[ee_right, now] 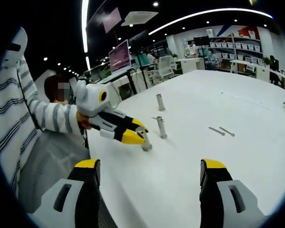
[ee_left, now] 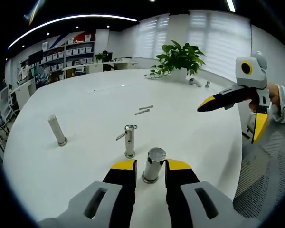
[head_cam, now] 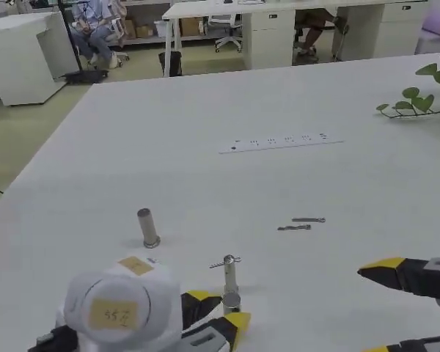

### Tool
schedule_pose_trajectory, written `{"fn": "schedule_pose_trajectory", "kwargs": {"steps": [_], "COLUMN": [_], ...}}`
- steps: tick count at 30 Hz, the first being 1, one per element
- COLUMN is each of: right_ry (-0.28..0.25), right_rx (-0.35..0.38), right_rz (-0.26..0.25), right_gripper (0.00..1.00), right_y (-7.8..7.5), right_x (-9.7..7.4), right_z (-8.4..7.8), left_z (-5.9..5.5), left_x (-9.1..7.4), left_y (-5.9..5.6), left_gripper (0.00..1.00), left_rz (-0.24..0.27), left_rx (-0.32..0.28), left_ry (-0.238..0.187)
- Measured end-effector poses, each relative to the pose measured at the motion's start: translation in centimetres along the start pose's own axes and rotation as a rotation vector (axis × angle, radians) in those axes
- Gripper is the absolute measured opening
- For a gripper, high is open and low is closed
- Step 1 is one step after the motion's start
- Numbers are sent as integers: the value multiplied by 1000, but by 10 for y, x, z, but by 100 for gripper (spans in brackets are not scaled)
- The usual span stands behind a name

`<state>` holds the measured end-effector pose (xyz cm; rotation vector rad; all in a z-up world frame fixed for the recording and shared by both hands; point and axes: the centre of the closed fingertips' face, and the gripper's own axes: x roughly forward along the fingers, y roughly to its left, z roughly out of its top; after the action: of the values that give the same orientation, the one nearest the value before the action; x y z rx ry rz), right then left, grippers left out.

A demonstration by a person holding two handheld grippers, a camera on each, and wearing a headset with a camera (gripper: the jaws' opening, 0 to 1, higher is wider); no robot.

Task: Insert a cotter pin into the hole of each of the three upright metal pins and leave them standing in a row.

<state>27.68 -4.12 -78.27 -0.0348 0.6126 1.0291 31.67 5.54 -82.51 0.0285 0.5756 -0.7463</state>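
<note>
The nearest pin (ee_left: 153,165) is standing upright close to the near edge of the bench (head_cam: 205,147), with no cotter pin in it, and it is sitting right between the jaws of the left gripper (ee_left: 150,164). These jaws are opened only a little wider than the pin. Thin gaps are showing on both sides in the left gripper view, so I cannot tell if they are pressing it or only standing around it. Just behind it, toward the middle of the bench, the middle pin (head_cam: 229,275) is standing with a fitted cotter pin (head_cam: 226,262) lying crosswise through its top. The far pin (head_cam: 147,227) is standing apart, more toward the left edge, and its top is looking bare. The two loose cotter pins (head_cam: 308,220) are lying flat, side by side, further in from the near edge and to the right of the upright pins, with their long axes running about parallel to that edge. The right gripper (ee_right: 150,164) is hovering by the right part of the near edge, jaws spread wide and holding nothing. In my judgement it is the nearer one to the loose pins, which are lying ahead of it.
</note>
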Motion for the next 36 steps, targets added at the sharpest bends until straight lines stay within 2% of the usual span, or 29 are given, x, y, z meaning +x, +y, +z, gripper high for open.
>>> {"fn": "schedule_pose_trajectory", "kwargs": {"steps": [4, 6, 7, 9, 12, 17, 23, 28, 36], "right_ry": [-4, 1, 4, 8, 12, 19, 46, 55, 94], "right_rx": [3, 3, 2, -1, -5, -12, -29, -38, -55], "right_rz": [-2, -3, -2, -1, 1, 5, 20, 28, 49], "right_gripper": [88, 88, 88, 88, 88, 88, 88, 88, 88], "right_y": [-1, -3, -4, -5, -6, -8, -7, -9, -9], "right_x": [-1, -2, -2, -3, -4, -3, 0, 1, 2], "right_z": [1, 0, 0, 0, 1, 3, 2, 4, -2], "left_z": [4, 2, 1, -1, -4, -5, -4, 0, -6], "left_x": [-11, -15, -18, -23, -29, -33, -33, -34, -38], "left_y": [-1, -5, -9, -14, -17, -19, -16, -21, -26], "left_gripper": [26, 30, 30, 32, 38, 50, 55, 75, 92], "left_rz": [-30, -56, -85, -117, -146, -166, -168, -196, -212], "left_rx": [3, 5, 11, -6, 10, 8, 0, -32, -51], "left_ry": [-19, -10, -5, 3, 8, 8, -11, -19, 1]}}
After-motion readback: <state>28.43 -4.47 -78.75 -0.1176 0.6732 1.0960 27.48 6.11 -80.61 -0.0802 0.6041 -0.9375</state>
